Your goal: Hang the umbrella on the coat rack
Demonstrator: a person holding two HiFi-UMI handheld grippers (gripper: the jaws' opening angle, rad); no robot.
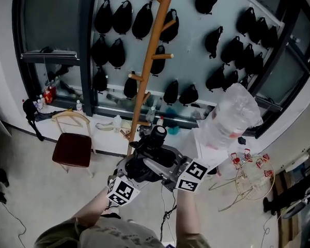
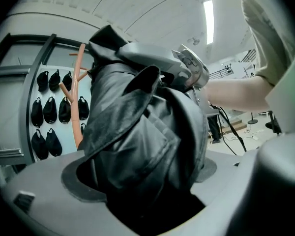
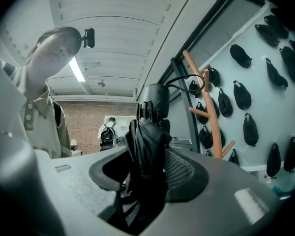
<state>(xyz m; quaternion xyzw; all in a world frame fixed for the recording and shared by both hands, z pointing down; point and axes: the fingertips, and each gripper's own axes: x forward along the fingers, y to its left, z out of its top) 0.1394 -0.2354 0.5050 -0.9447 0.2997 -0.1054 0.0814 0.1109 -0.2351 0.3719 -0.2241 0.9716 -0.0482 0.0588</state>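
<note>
The folded black umbrella (image 2: 137, 141) is being held by both grippers at once: its thick bundle of canopy fabric is being gripped by the left gripper (image 2: 143, 178), whose jaws are standing wide around it, and its slimmer part just below the handle (image 3: 156, 100) is being clamped by the right gripper (image 3: 147, 176), whose pads appear to be bearing on the fabric from both sides. In the head view the umbrella is being carried low in front of the person, with its long axis running from the left gripper's end at the lower left to the handle end at the upper right. The handle is thus being pointed toward the orange wooden coat rack (image 1: 154, 61), which is standing beyond the grippers against a wall hung with dark items (image 1: 123, 17) too small to be named. In the right gripper view the rack is being seen to the right of the handle and behind it, apart from it, and what appears to be a thin cord loop (image 3: 187, 80) is arching off the handle toward that same side. No peg (image 3: 199, 113) is being touched by loop or handle, so the hanging is judged not yet begun. Since the handle end is being held by the right gripper, that hand is judged the nearer one for the hooking: the handle end would need to be carried forward and rightward to a peg, with the canopy end being followed along by the left
</note>
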